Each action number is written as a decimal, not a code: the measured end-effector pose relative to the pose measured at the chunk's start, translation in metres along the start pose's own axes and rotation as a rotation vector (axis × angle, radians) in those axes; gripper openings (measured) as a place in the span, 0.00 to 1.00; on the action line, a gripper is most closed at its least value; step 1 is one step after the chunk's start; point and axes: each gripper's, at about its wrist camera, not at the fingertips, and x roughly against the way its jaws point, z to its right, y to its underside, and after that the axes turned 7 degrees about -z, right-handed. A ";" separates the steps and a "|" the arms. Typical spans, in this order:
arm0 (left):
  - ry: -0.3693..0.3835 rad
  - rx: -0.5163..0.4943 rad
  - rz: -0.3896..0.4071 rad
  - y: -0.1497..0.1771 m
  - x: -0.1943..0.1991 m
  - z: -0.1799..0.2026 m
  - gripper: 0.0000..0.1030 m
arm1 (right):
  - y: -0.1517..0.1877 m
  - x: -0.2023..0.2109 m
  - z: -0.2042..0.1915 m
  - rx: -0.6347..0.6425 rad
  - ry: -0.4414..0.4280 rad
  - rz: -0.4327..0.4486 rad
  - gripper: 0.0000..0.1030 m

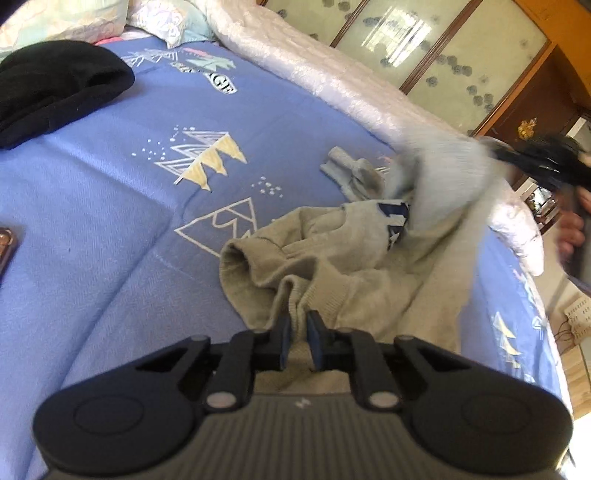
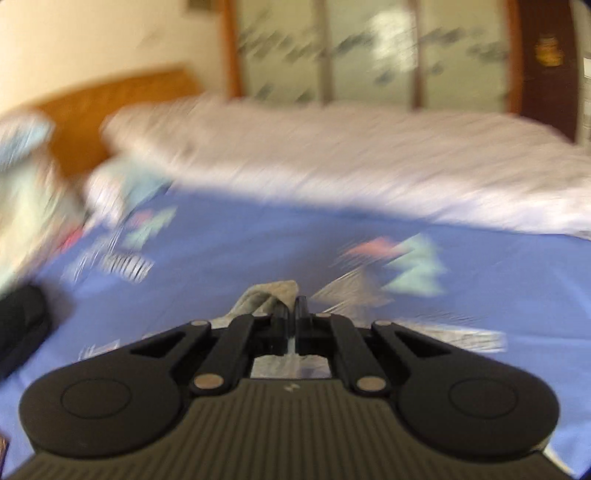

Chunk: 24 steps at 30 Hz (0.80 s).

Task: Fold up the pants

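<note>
Grey sweatpants (image 1: 332, 258) lie crumpled on the blue bedspread (image 1: 110, 206), with a ribbed cuff open at the left and a dark blue print near the top. My left gripper (image 1: 298, 325) is shut on a fold of the grey fabric. In the left wrist view my right gripper (image 1: 546, 162) is a dark blur at the right, lifting the other end of the pants. In the right wrist view my right gripper (image 2: 291, 314) is shut on grey pants fabric (image 2: 269, 291), above the bedspread (image 2: 240, 240). That view is motion-blurred.
A black garment (image 1: 55, 88) lies at the far left of the bed. A white-pink quilt (image 1: 332, 74) runs along the far side, with pillows (image 1: 162, 18) at the head. A wardrobe with frosted panels (image 1: 461, 48) stands behind. A small object (image 1: 5, 247) sits at the left edge.
</note>
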 end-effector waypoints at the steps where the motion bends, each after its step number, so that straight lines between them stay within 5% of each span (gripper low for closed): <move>1: 0.003 -0.005 0.002 0.002 0.005 0.003 0.10 | 0.000 0.027 0.024 -0.075 0.000 0.049 0.05; 4: 0.038 -0.026 -0.002 0.012 0.018 0.010 0.10 | 0.031 0.106 0.088 -0.278 0.015 0.172 0.05; 8: 0.137 -0.056 -0.066 0.031 0.033 0.014 0.10 | 0.130 0.197 0.146 -0.459 0.102 0.234 0.05; 10: 0.127 -0.085 -0.112 0.045 0.033 0.016 0.12 | 0.191 0.222 0.158 -0.493 0.183 0.164 0.12; 12: 0.100 -0.106 -0.148 0.056 0.032 0.015 0.14 | 0.244 0.230 0.164 -0.462 0.283 -0.007 0.27; 15: 0.100 -0.097 -0.153 0.053 0.037 0.010 0.29 | 0.297 0.244 0.177 -0.494 0.393 -0.097 0.29; 17: 0.067 -0.067 -0.122 0.037 0.040 0.007 0.53 | 0.310 0.255 0.190 -0.560 0.403 -0.082 0.29; 19: 0.053 -0.079 -0.093 0.021 0.039 0.009 0.57 | 0.300 0.258 0.195 -0.581 0.394 -0.044 0.29; 22: -0.003 -0.139 -0.077 -0.004 0.014 0.018 0.80 | 0.275 0.254 0.200 -0.542 0.355 0.010 0.30; 24: -0.043 -0.167 -0.097 -0.011 -0.007 0.024 0.80 | 0.249 0.234 0.199 -0.488 0.318 0.025 0.32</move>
